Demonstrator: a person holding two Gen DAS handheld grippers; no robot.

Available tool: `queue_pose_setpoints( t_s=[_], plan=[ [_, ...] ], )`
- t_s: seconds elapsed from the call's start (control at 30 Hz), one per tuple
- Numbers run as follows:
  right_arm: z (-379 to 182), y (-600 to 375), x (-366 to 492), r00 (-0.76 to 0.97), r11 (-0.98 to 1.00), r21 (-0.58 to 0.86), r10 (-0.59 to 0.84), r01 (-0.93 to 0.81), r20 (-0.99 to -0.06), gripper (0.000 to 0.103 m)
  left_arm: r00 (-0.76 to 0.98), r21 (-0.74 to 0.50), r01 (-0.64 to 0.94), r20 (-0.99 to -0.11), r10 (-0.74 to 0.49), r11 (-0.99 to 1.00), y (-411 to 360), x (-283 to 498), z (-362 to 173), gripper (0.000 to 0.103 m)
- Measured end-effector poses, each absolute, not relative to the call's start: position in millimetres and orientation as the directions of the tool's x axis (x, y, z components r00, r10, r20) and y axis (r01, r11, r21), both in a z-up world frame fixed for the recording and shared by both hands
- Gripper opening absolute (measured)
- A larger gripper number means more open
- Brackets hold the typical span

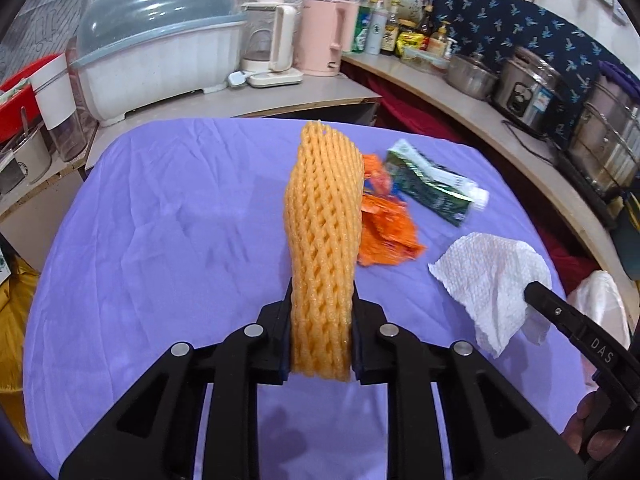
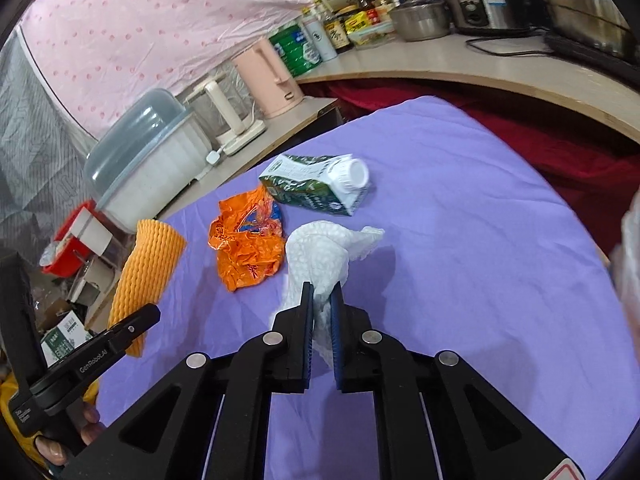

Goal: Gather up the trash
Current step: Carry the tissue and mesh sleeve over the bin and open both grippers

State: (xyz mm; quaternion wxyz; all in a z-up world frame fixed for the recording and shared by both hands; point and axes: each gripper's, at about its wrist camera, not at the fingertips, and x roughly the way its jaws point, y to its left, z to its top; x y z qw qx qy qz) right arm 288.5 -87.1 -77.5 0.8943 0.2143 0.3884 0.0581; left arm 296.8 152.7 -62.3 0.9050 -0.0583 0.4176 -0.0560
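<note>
My left gripper [image 1: 322, 304] is shut on an orange foam fruit net [image 1: 324, 216], which stands up from the jaws above the purple cloth [image 1: 160, 240]. The same foam net [image 2: 150, 264] shows at the left of the right wrist view, pinched by the left gripper's fingers [image 2: 136, 326]. My right gripper [image 2: 322, 292] is shut on a crumpled white paper towel [image 2: 320, 252], also seen as the paper towel [image 1: 488, 280] at the right of the left wrist view. On the cloth lie an orange snack wrapper [image 2: 246, 248] and a flattened green and white carton [image 2: 316, 186] with a white cap.
A low counter behind holds a covered dish rack [image 1: 160, 56], a glass kettle [image 1: 266, 46] and a pink kettle [image 1: 324, 40]. Bottles, pots and a rice cooker [image 1: 528, 88] line a curved shelf on the right. A clear plastic bag [image 2: 630, 264] shows at the right edge.
</note>
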Motion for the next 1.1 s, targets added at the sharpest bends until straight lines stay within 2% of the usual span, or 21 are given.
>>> queue_pose_setpoints(
  t_s=[0.57,1.1],
  plan=[
    [-43,-217,150,0.795,0.858,0.464,0.116,0.223,-0.596,0.008,0.603,-0.196,0.306,-0.717,-0.349,0.932,8,202,-25,0.02],
    [-41,-332,78,0.826,0.785,0.505,-0.016,0.359,-0.563,0.008,0.536,-0.18,0.467,-0.721,-0.439,0.866,-116,160,-17,0.02]
  ],
)
